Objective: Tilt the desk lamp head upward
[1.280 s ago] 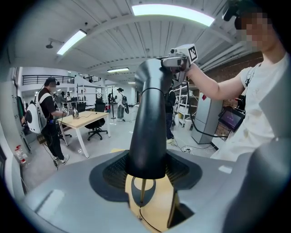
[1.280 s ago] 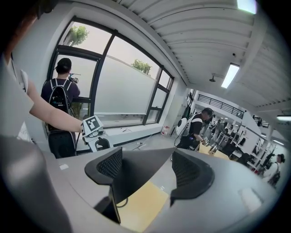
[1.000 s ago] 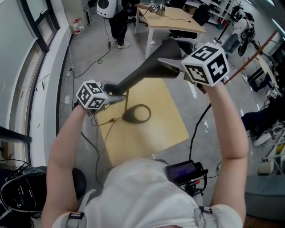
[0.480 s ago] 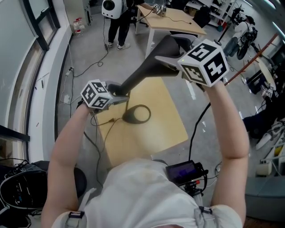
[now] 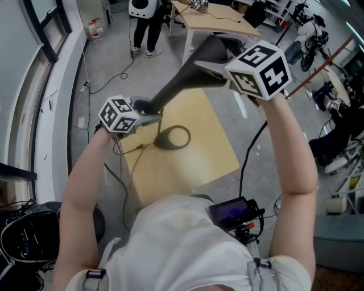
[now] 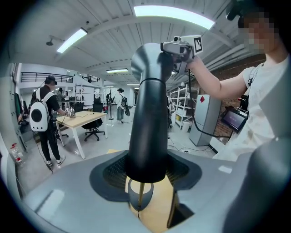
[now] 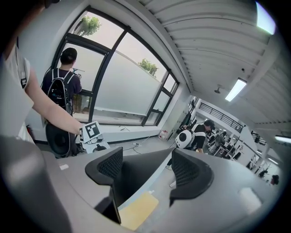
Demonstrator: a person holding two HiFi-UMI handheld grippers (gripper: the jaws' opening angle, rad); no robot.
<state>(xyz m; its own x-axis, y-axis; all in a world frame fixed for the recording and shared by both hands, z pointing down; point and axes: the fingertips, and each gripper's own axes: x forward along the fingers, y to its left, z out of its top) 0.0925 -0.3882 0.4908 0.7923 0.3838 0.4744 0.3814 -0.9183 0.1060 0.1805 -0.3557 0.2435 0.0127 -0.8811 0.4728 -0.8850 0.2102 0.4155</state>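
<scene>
A dark grey desk lamp stands on a small wooden table (image 5: 196, 165), with its ring base (image 5: 172, 137) near the table's far left. The lamp arm (image 5: 173, 86) slopes up to the right and ends in the lamp head (image 5: 215, 52). My left gripper (image 5: 149, 113) is shut on the lower arm, and in the left gripper view the arm (image 6: 148, 118) fills the gap between the pads of the left gripper (image 6: 146, 170). My right gripper (image 5: 211, 71) is shut on the head, held high. In the right gripper view the head (image 7: 136, 175) lies between the pads of the right gripper (image 7: 148, 170).
A cable (image 5: 132, 152) runs off the table's left edge from the base. A second wooden desk (image 5: 216, 20) stands beyond, with a person wearing a white backpack (image 5: 142, 7) beside it. Windows line the left wall. A small screen device (image 5: 233, 211) hangs at my waist.
Both grips hold as before. The lamp and both grippers sit slightly higher and further left in the head view; the lamp's pose looks about the same.
</scene>
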